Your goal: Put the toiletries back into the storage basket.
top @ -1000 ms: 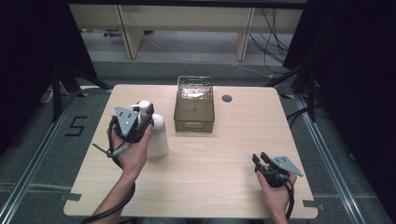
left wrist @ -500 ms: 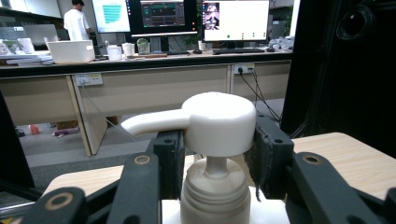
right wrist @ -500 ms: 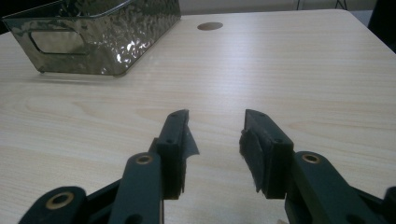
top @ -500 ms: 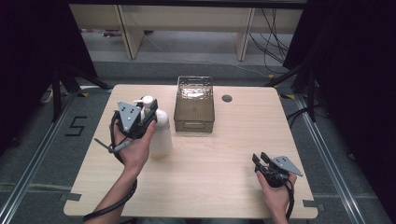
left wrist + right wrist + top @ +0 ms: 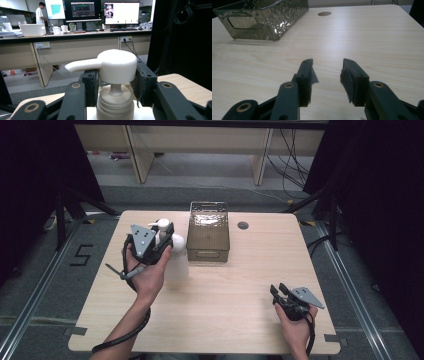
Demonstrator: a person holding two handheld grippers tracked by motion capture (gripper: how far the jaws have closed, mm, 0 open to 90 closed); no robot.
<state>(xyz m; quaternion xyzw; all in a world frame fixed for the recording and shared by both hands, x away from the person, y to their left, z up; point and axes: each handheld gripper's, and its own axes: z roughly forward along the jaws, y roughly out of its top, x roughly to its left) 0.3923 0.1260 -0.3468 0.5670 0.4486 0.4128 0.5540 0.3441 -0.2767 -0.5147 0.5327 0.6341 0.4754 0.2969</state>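
Item: white plastic pump bottle (image 5: 172, 251), standing left of centre in the high view on the light wooden table (image 5: 235, 290), just left of the basket.
Long axis: upright, from the table to the pump head.
Pointing: in the left gripper view the pump spout (image 5: 82, 66) runs level towards the left of the frame; in the high view the head is too small to give the spout's direction.
Left gripper (image 5: 161, 239): clenched on the pump bottle, its black jaws flanking the pump head (image 5: 117, 65), the pads pressed to either side above the ribbed collar.
Right gripper (image 5: 278, 291): released, jaws spread with bare table between them (image 5: 327, 72); sits at the lower right of the high view, well apart from the bottle.
Neighbour: smoky translucent rectangular basket (image 5: 208, 231) with hammered walls, at upper centre of the high view, its long side running away from the person.
Left gripper view adds: the threaded neck below the pump head; beyond it a desk with lit monitors (image 5: 121, 12) and a person standing at upper left.
Right gripper view adds: the basket's handle cut-out (image 5: 243, 22) at upper left and a round dark hole in the table (image 5: 324, 13) at top centre.
High view adds: both forearms entering from the bottom edge.
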